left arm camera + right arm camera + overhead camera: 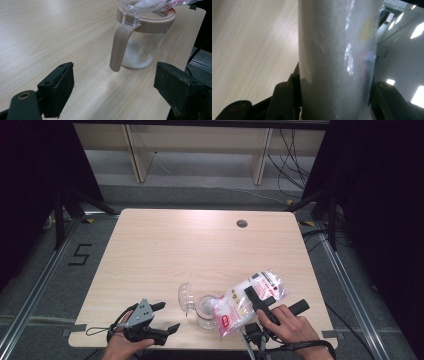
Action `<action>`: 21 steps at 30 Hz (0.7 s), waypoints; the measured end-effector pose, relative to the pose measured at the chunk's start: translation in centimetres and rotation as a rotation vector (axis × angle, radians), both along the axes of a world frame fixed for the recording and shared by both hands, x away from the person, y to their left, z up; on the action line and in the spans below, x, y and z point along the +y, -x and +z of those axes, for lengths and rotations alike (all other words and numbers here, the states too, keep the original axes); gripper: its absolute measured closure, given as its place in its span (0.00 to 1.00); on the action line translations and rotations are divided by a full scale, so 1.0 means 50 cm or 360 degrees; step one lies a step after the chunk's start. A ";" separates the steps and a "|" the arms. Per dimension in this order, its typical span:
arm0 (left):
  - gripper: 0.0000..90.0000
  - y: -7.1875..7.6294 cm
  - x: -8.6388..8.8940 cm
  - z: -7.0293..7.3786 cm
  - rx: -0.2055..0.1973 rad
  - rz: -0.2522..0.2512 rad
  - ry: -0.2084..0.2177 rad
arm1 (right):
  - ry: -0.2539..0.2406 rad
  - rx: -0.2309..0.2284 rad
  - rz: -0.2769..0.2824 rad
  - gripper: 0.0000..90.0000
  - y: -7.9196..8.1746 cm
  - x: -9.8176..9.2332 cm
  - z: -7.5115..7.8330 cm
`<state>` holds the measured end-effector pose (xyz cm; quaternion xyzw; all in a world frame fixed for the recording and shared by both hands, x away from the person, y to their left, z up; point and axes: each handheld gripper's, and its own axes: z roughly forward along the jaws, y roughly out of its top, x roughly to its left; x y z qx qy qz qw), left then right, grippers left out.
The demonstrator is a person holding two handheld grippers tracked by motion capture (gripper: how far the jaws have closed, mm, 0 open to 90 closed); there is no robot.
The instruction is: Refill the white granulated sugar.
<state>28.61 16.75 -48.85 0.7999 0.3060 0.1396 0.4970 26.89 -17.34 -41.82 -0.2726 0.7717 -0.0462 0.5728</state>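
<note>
High view: bag [250, 302] tilted mouth-down toward jar [204, 312], pinched by right fingers [260, 296]; left fingers [165, 317] spread.

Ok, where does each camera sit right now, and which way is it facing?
High view: above the near edge, looking forward and down on the table; both hands show.
Left gripper view: on the left tongs, facing the jar; open jaws show.
Right gripper view: on the right tongs, clamped on the bag.
High and left views share the jar.

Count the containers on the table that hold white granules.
2: a glass jar with a pink rim near the front edge, and a plastic bag tipped over it, clamped in the right gripper.
</note>
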 end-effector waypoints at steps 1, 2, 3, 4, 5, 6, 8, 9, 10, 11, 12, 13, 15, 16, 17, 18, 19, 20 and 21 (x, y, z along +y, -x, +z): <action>0.18 0.000 0.000 0.000 0.0000 -0.0002 -0.0005 | 0.0001 -0.0002 0.0005 0.62 0.000 0.000 0.000; 0.18 0.000 0.000 0.000 0.0000 -0.0002 -0.0005 | 0.0001 -0.0002 0.0005 0.62 0.000 0.000 0.000; 0.18 0.000 0.000 0.000 0.0000 -0.0002 -0.0005 | -0.0019 0.0002 -0.0018 0.62 0.001 -0.001 -0.001; 0.18 0.000 0.000 0.000 0.0000 -0.0002 -0.0004 | -0.0024 0.0005 -0.0019 0.62 0.002 -0.001 -0.002; 0.18 0.000 0.000 0.000 0.0000 -0.0002 -0.0004 | -0.0024 0.0005 -0.0019 0.62 0.002 -0.001 -0.002; 0.18 0.000 0.000 0.000 0.0000 0.0001 0.0003 | -0.0023 0.0007 -0.0017 0.62 0.002 -0.001 -0.002; 0.18 0.000 0.000 0.000 -0.0001 -0.0001 -0.0005 | -0.0022 0.0013 -0.0015 0.63 0.000 -0.002 -0.002; 0.18 0.000 0.000 0.000 -0.0001 -0.0001 -0.0005 | -0.0022 0.0013 -0.0015 0.63 0.000 -0.002 -0.002; 0.18 0.000 0.000 -0.001 -0.0003 -0.0002 -0.0002 | -0.0021 0.0015 -0.0013 0.63 0.000 -0.002 -0.002; 0.18 0.000 0.000 -0.001 0.0000 -0.0003 -0.0005 | -0.0022 0.0015 -0.0011 0.63 0.000 -0.002 -0.003; 0.18 0.000 0.000 0.000 -0.0001 -0.0003 -0.0006 | -0.0025 0.0017 -0.0012 0.63 -0.001 -0.003 -0.003; 0.18 0.000 0.000 0.000 0.0000 -0.0002 -0.0004 | -0.0028 0.0020 -0.0012 0.63 -0.001 -0.003 -0.004; 0.18 0.000 0.000 0.000 0.0000 -0.0002 -0.0006 | -0.0025 0.0025 0.0001 0.63 -0.003 -0.004 -0.004; 0.18 0.000 0.000 0.000 0.0000 -0.0003 -0.0005 | -0.0025 0.0025 0.0001 0.63 -0.003 -0.004 -0.004; 0.18 0.000 0.000 0.000 0.0000 -0.0003 -0.0006 | -0.0023 0.0025 0.0002 0.63 -0.003 -0.005 -0.004; 0.18 0.000 0.000 0.000 0.0000 -0.0002 -0.0005 | -0.0022 0.0027 0.0002 0.63 -0.003 -0.005 -0.005; 0.18 -0.001 0.000 0.000 0.0000 -0.0003 -0.0006 | -0.0026 0.0024 -0.0003 0.63 -0.003 -0.005 -0.005; 0.18 -0.001 0.000 0.000 0.0000 -0.0004 -0.0005 | -0.0025 0.0024 -0.0002 0.63 -0.003 -0.005 -0.005; 0.18 0.000 0.000 0.000 0.0000 -0.0003 -0.0006 | -0.0024 0.0024 -0.0001 0.63 -0.002 -0.004 -0.004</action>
